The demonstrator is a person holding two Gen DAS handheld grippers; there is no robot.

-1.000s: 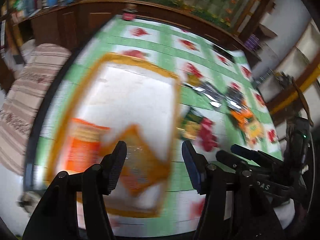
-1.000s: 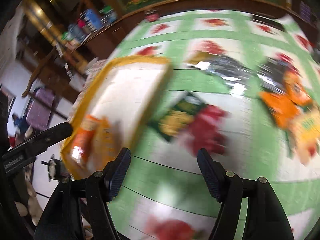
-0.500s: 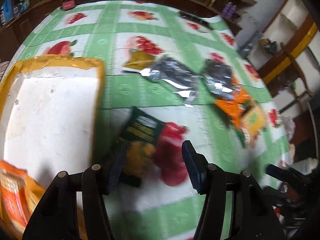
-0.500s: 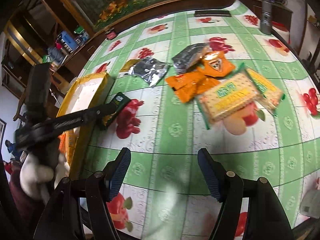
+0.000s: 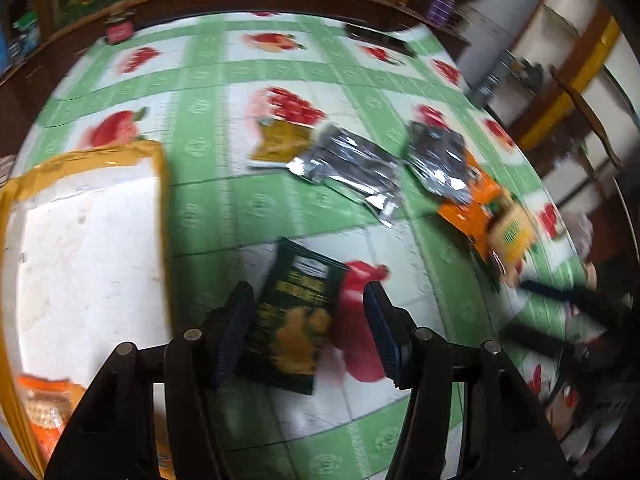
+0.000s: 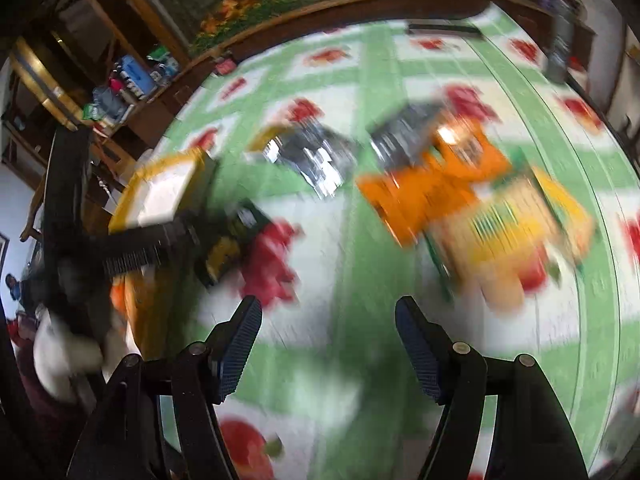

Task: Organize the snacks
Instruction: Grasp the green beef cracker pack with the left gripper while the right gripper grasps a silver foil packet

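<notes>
A dark green snack packet lies flat on the green fruit-print tablecloth, just right of a yellow-rimmed white tray. My left gripper is open, its fingers on either side of the packet, close above it. An orange packet lies in the tray's near corner. My right gripper is open and empty above bare cloth. In the blurred right wrist view the dark packet and the left gripper show at left, the tray behind them.
Two silver foil packets, orange packets and a yellow-green biscuit pack lie to the right. In the right wrist view the orange packets and biscuit pack lie ahead. A dark flat object lies at the far edge.
My left gripper swung right from over the tray to the dark green packet and came down close over it. My right gripper moved forward and lower over the cloth, toward the orange packets.
</notes>
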